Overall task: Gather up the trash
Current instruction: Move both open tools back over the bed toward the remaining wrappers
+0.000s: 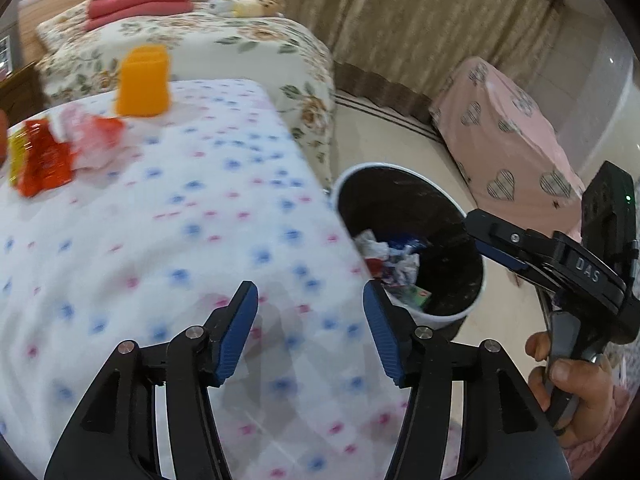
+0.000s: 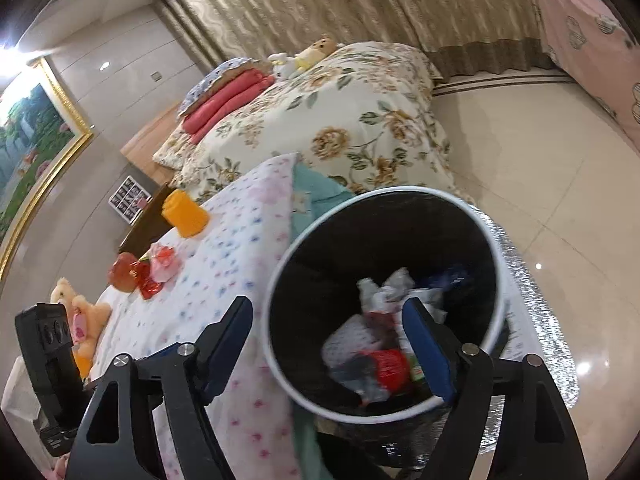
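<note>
A round bin point(image 1: 472, 300) with a white rim and black inside stands on the floor beside the table; crumpled wrappers point(image 1: 394, 264) lie in it. It also shows in the right wrist view point(image 2: 280, 272), with trash point(image 2: 380, 344) at its bottom. My right gripper point(image 2: 332, 344) is open and empty, held over the bin's mouth; it shows from the side in the left wrist view point(image 1: 480, 236). My left gripper point(image 1: 310, 332) is open and empty above the dotted tablecloth point(image 1: 160, 240). Red and pink wrappers point(image 1: 60, 152) lie at the table's far left, also in the right wrist view point(image 2: 148, 272).
An orange container point(image 1: 142, 80) stands on the table's far side. A floral-covered bed point(image 1: 240, 48) with folded red blankets point(image 1: 140, 4) lies behind. A pink-draped piece of furniture point(image 1: 508, 128) stands on the right. Teddy bears point(image 2: 84, 316) sit at the table's left end. Tiled floor point(image 2: 540, 160) surrounds the bin.
</note>
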{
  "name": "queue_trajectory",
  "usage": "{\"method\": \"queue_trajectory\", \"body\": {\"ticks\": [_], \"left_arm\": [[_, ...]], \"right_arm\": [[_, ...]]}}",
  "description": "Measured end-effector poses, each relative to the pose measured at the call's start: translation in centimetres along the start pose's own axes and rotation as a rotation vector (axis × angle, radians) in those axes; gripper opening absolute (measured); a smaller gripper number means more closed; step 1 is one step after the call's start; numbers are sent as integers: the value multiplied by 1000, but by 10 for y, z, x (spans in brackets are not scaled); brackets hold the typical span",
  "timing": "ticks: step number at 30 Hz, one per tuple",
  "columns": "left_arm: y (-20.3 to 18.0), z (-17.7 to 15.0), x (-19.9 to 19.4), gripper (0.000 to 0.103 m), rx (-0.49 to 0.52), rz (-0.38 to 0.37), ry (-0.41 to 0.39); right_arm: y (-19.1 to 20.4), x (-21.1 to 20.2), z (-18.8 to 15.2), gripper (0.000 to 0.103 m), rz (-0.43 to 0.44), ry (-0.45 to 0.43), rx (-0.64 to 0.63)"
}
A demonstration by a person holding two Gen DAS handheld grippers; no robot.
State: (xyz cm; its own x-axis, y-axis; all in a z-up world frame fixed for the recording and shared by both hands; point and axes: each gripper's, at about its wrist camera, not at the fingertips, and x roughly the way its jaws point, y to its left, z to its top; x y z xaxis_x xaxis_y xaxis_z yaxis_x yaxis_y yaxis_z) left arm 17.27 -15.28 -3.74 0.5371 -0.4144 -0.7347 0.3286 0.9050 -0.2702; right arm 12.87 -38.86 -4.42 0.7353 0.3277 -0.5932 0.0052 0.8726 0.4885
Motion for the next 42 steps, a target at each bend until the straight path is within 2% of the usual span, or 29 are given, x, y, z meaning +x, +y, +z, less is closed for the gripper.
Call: {"method": "queue_trajectory", "body": {"ticks": [7,15,20,30,42], "left_arm": [[40,-8,-19,58,-92,41,-34],[88,-20,-38,61,-195,89,-63],[110,-24,-47,61,-231,117,-75],[146,-20,-56,63,-269,169,-97],[176,13,-49,63,-269,216,-123]], "right_arm": [[39,10,-4,83,51,12,-66],[80,33,-16,84,99,65,-141],[98,45,-20,84,122,85,-171],[128,72,-22,84,148,122,-216],[148,106,-5,84,160,122,-242]]}}
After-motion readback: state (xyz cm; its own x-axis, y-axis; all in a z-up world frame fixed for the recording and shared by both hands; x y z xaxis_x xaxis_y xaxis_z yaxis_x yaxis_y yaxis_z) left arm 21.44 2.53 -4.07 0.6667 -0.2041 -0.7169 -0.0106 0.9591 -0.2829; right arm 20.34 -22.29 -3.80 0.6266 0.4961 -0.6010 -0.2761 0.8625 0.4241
